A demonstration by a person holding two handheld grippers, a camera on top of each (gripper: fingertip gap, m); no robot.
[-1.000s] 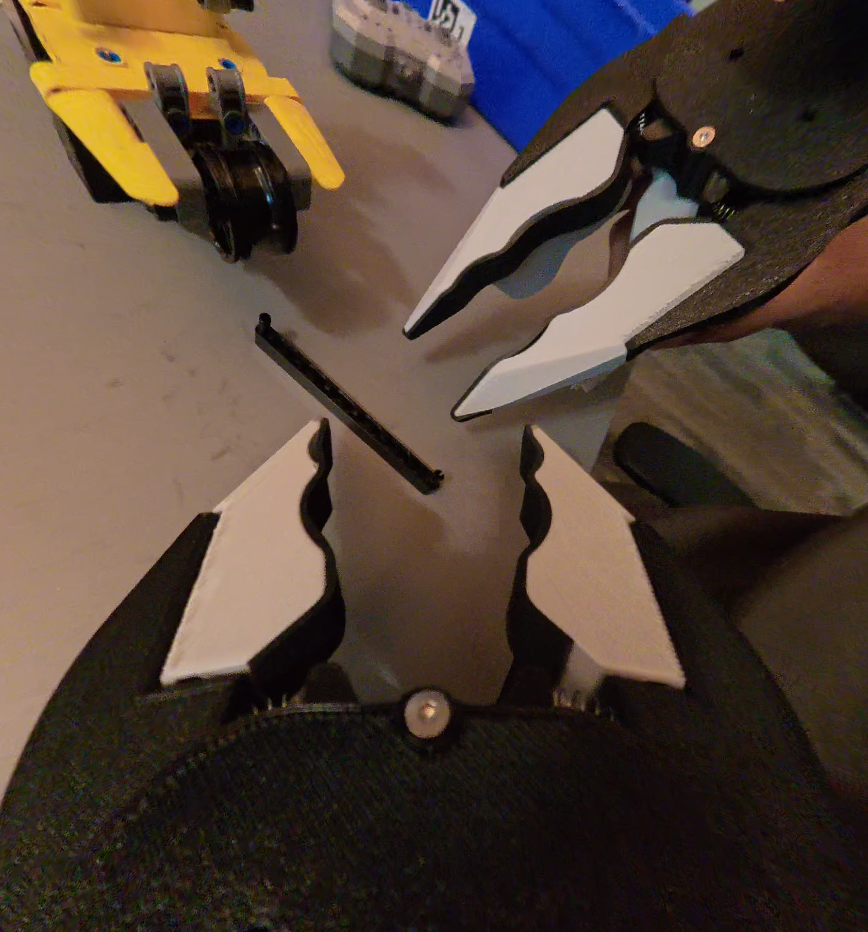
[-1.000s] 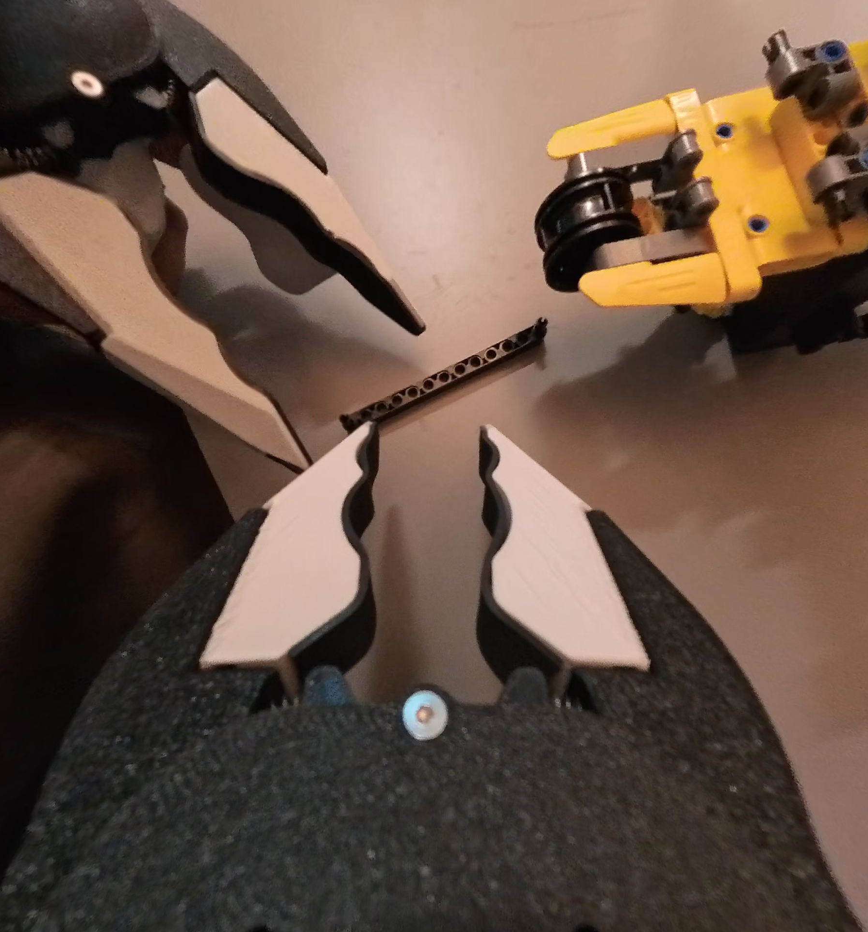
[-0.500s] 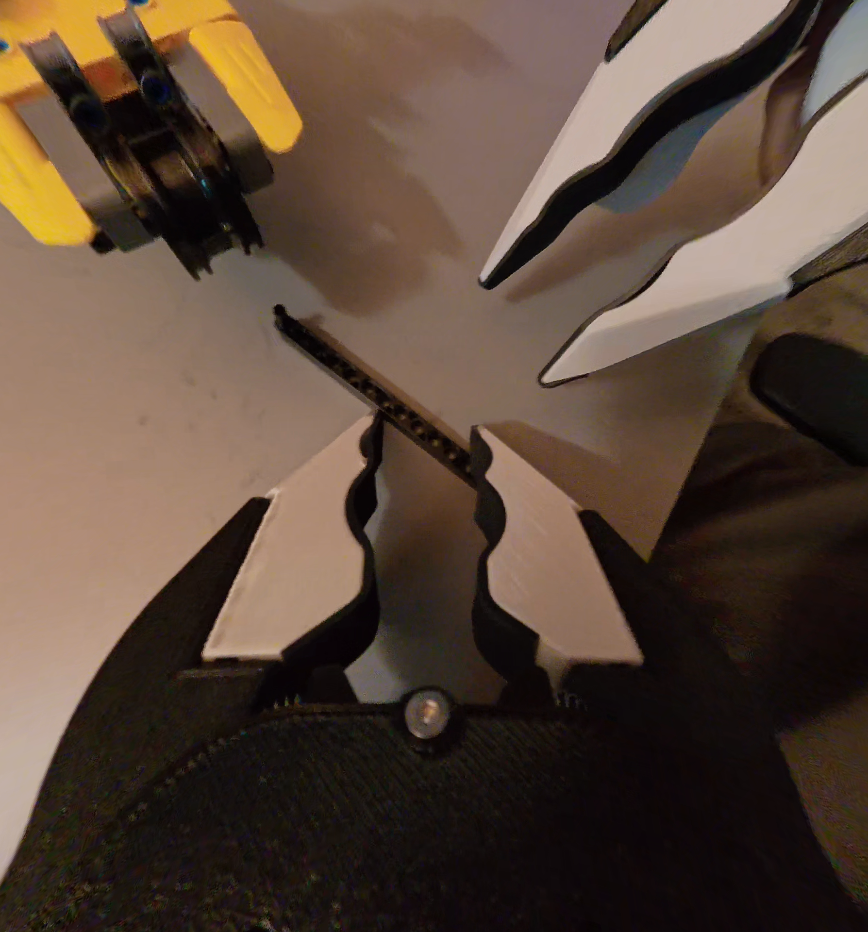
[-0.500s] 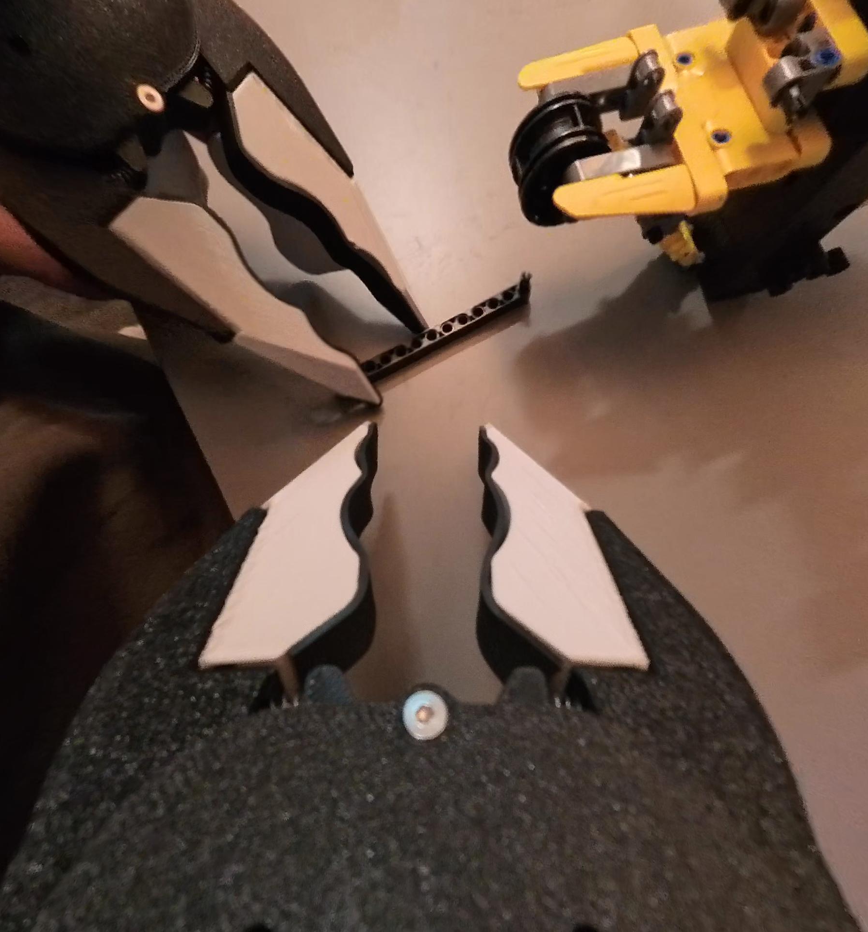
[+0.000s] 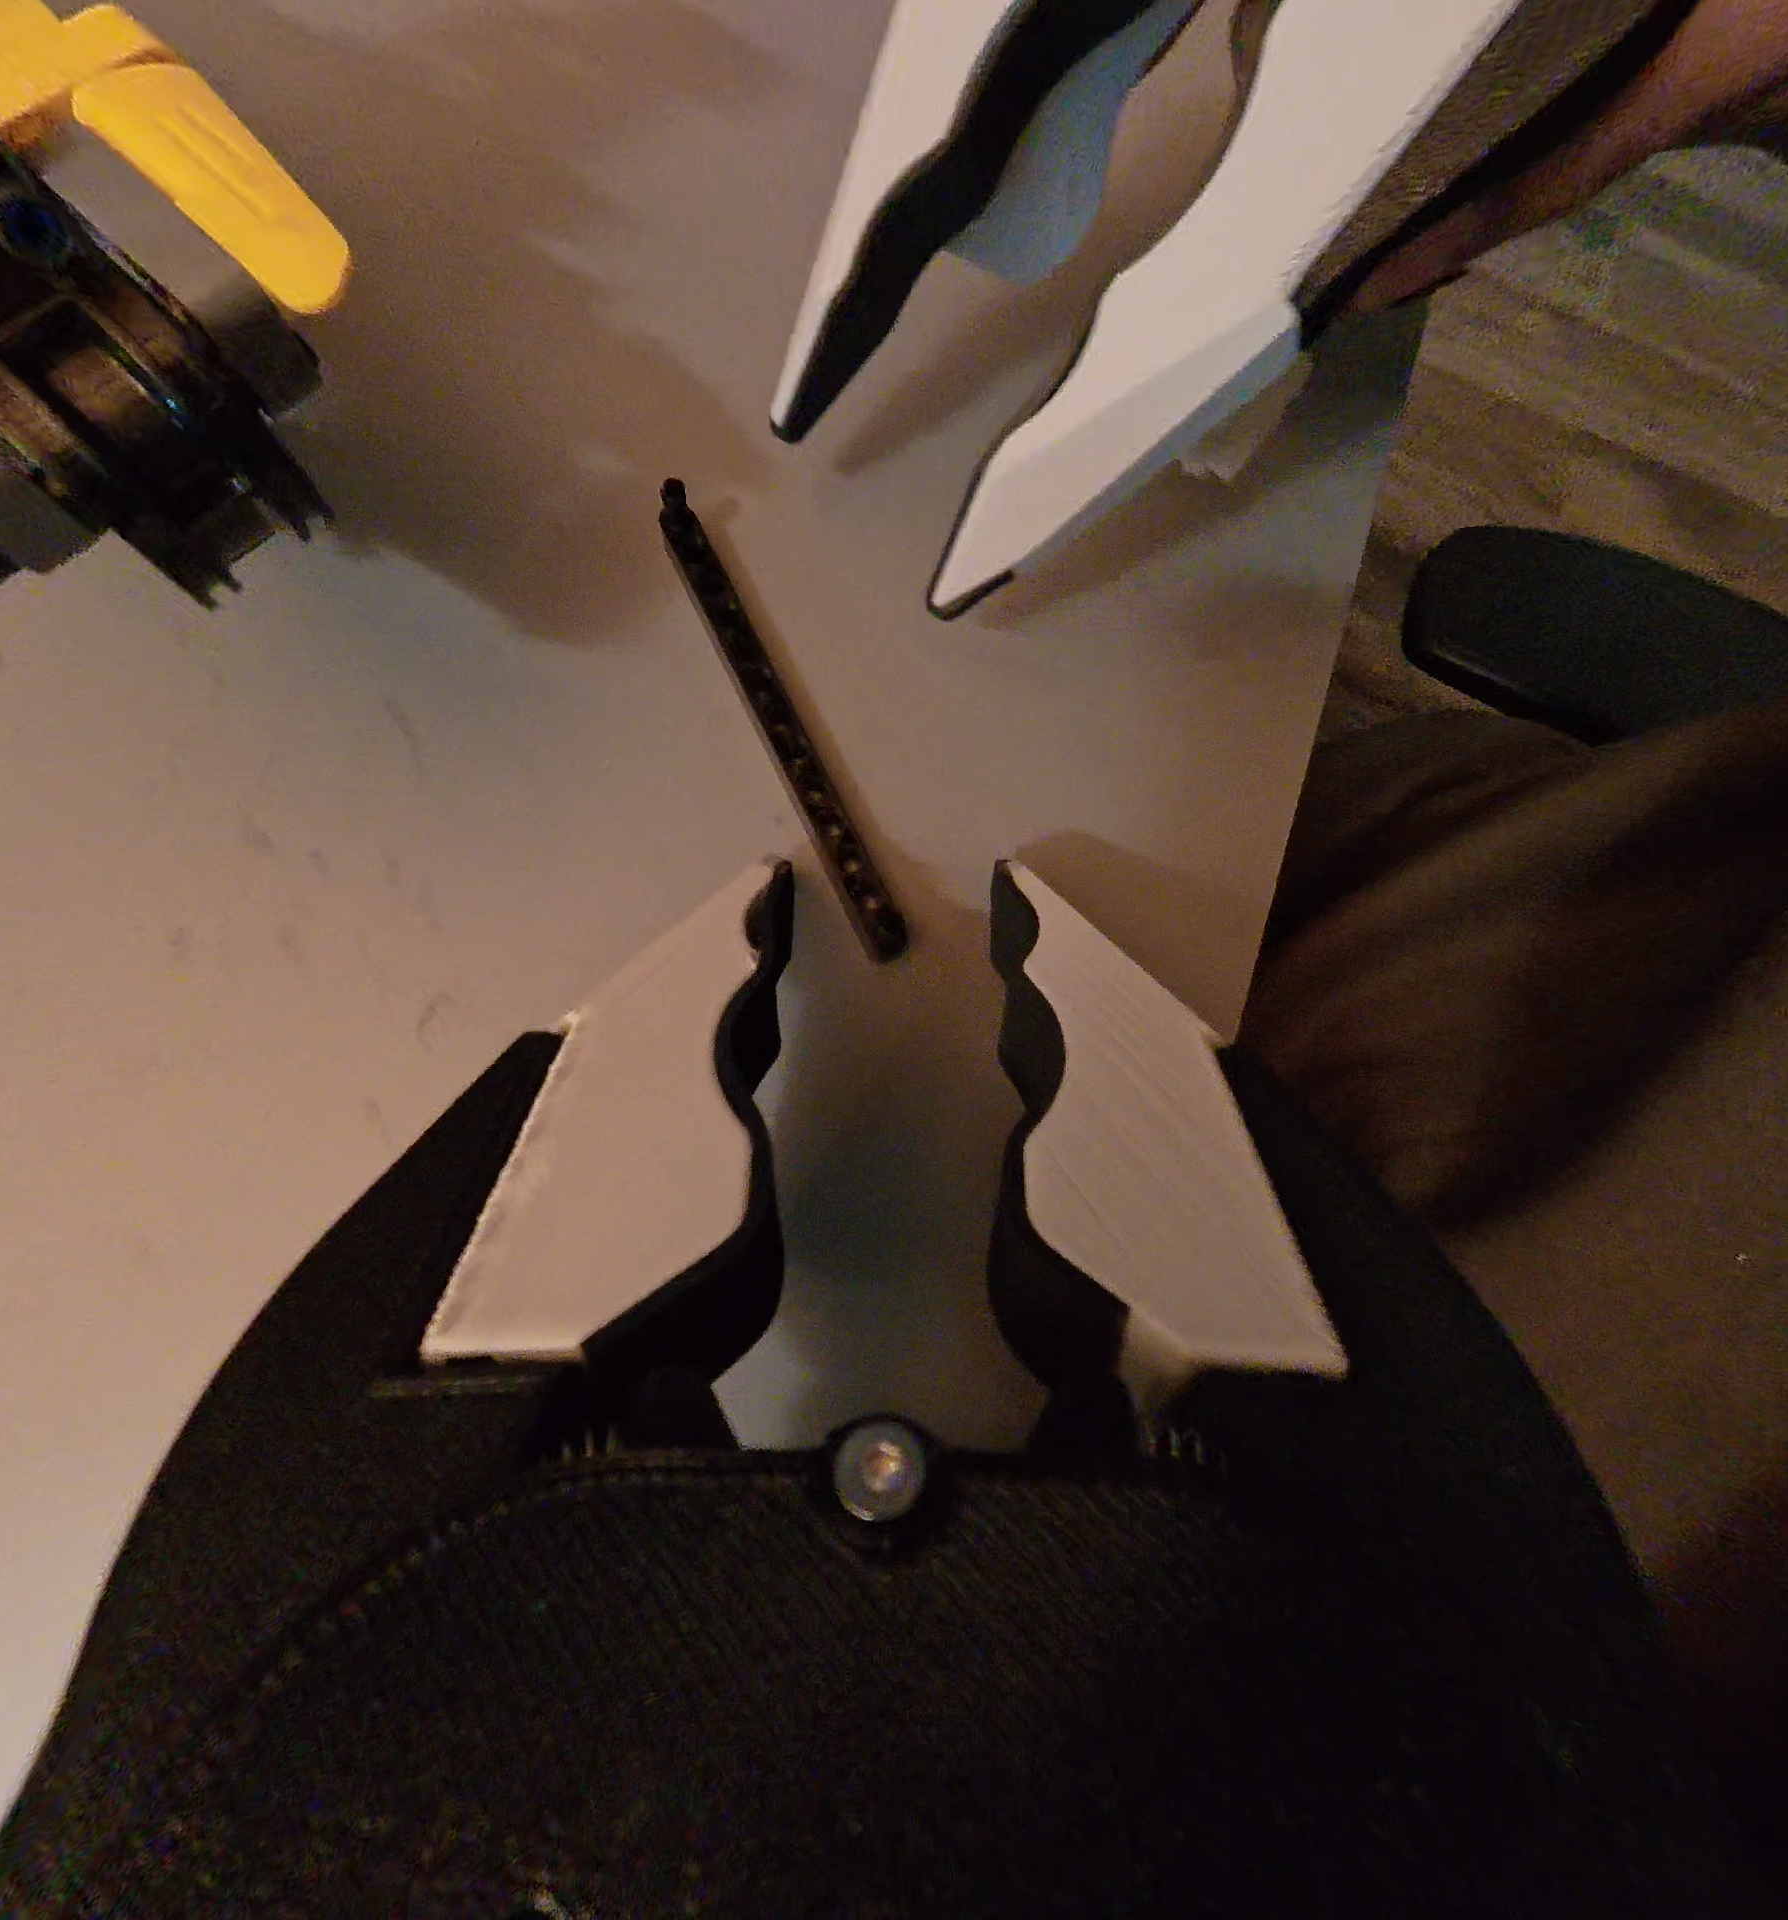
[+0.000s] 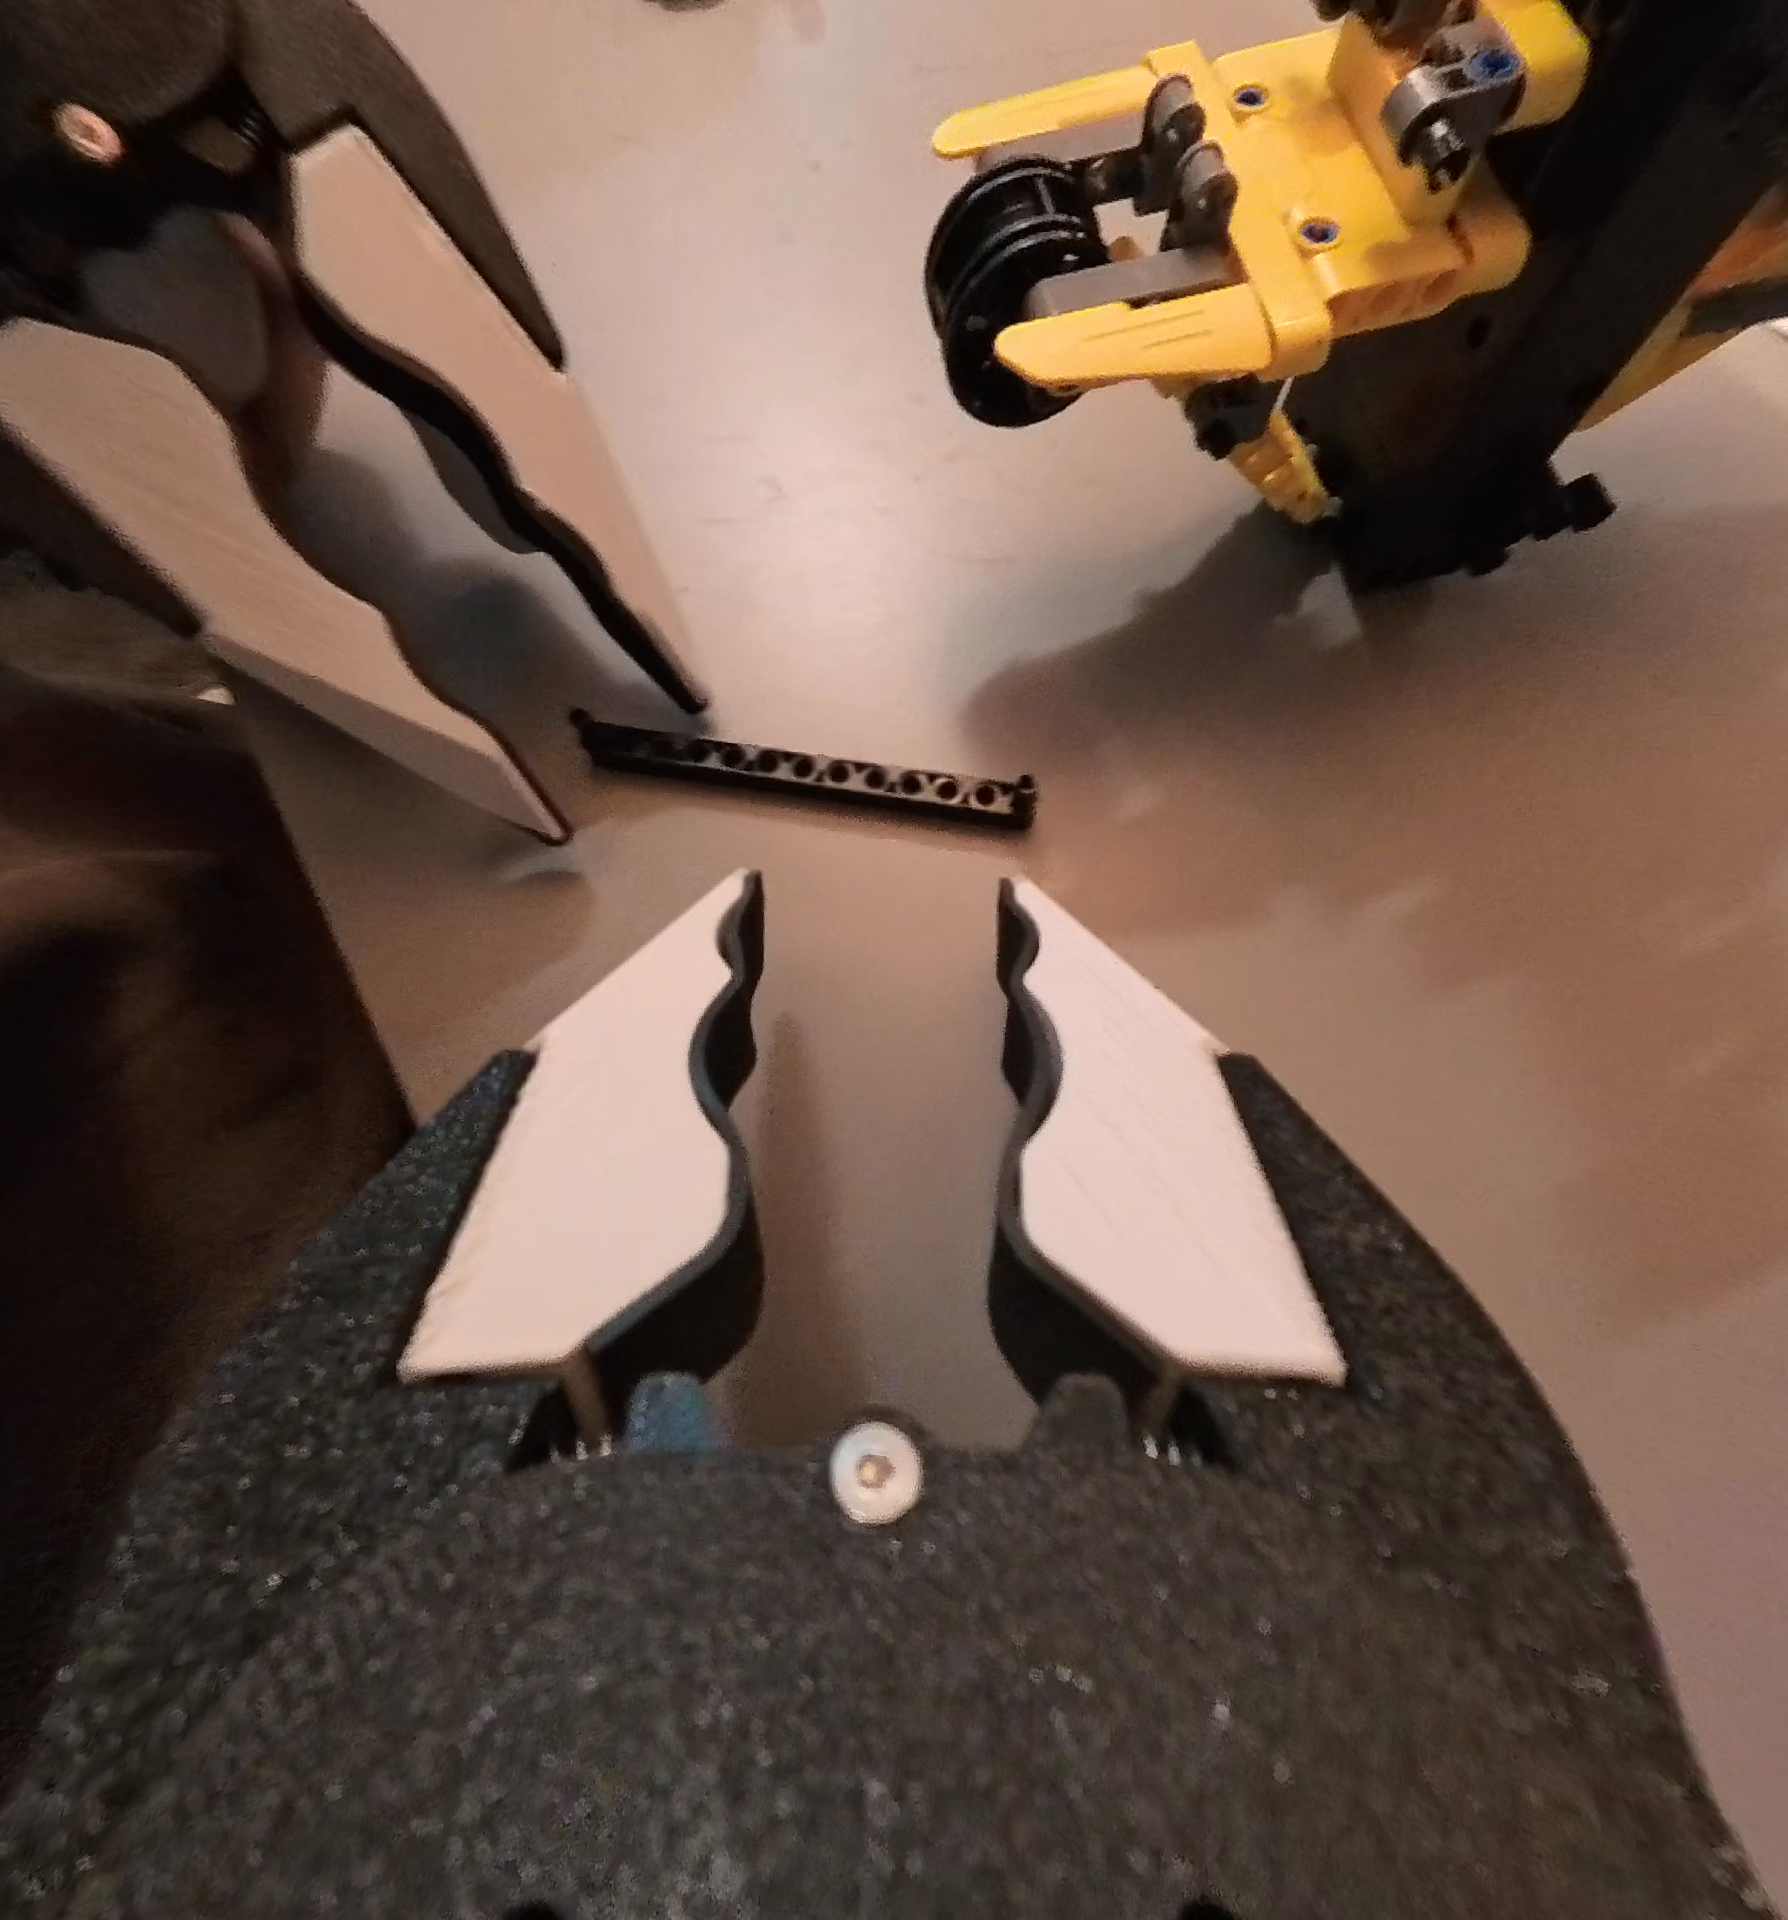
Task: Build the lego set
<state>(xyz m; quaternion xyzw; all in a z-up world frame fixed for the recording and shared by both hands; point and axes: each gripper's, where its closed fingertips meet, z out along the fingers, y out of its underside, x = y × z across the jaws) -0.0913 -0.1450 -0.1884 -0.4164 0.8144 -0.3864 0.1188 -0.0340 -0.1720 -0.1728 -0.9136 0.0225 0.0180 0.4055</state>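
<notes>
My left gripper (image 5: 890,883) is spread, and nothing sits pinched between its fingers. The near end of the black holed beam (image 5: 778,717) lies flat on the grey table (image 5: 246,831) just inside the gap at the fingertips, closer to the left one, touching neither as far as I can tell. From there it runs straight ahead and a little to the left, away from me.

I judge the beam light, stiff plastic: thin, long, low on the table, smooth enough to skid if nudged. The flat long sides near its middle look the best place to pinch, across its narrow width; an end grip would let it swing.

Off to the front left of this gripper stands the yellow and black brick-built model (image 5: 90,312), well apart from the beam.

My right gripper (image 6: 879,894) is also spread and empty. Seen from it, the beam (image 6: 807,774) lies crosswise just beyond the fingertips, apart from them, its middle roughly in line with the gap. The left gripper's tips come down at the beam's left end. The model (image 6: 1285,260) stands farther ahead to the right.
</notes>
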